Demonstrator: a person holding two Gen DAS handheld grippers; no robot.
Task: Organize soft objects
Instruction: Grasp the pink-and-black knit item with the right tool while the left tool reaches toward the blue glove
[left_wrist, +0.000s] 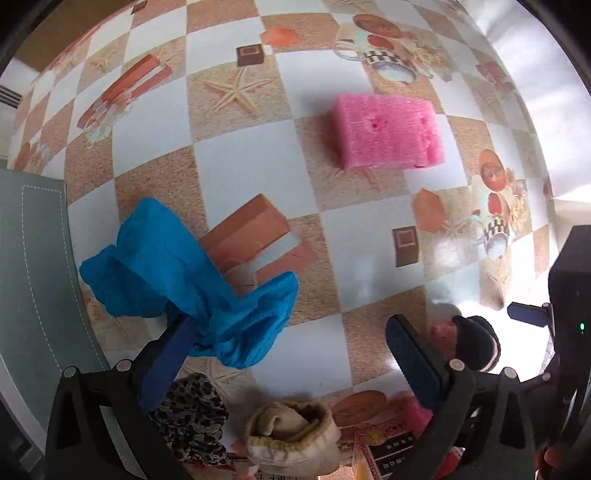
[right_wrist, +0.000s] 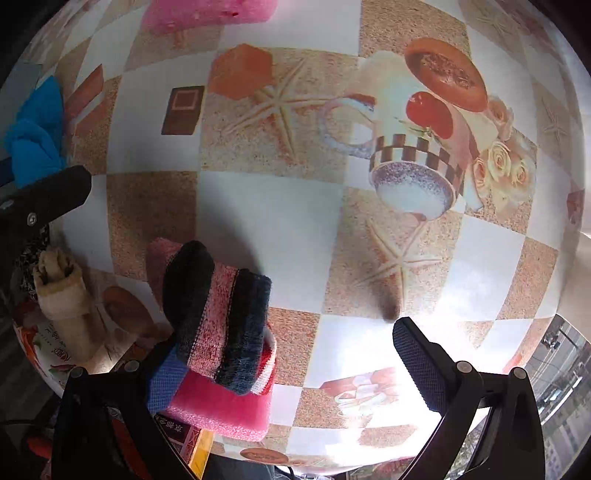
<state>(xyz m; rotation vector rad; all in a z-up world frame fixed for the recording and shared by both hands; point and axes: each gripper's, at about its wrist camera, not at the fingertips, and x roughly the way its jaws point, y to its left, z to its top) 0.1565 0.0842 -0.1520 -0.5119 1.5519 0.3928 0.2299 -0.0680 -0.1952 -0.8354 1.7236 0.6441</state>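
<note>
Crumpled blue cloth (left_wrist: 184, 284) drapes over one finger of the wide-open left gripper (left_wrist: 291, 354), while the released right gripper (right_wrist: 295, 365) hovers beside a dark pink-striped knitted sock (right_wrist: 218, 314), probably aiming to gather them.

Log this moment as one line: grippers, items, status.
left gripper: open, blue cloth draped on one finger | right gripper: open, beside striped sock on pink sponge | status: sorting unfinished
</note>
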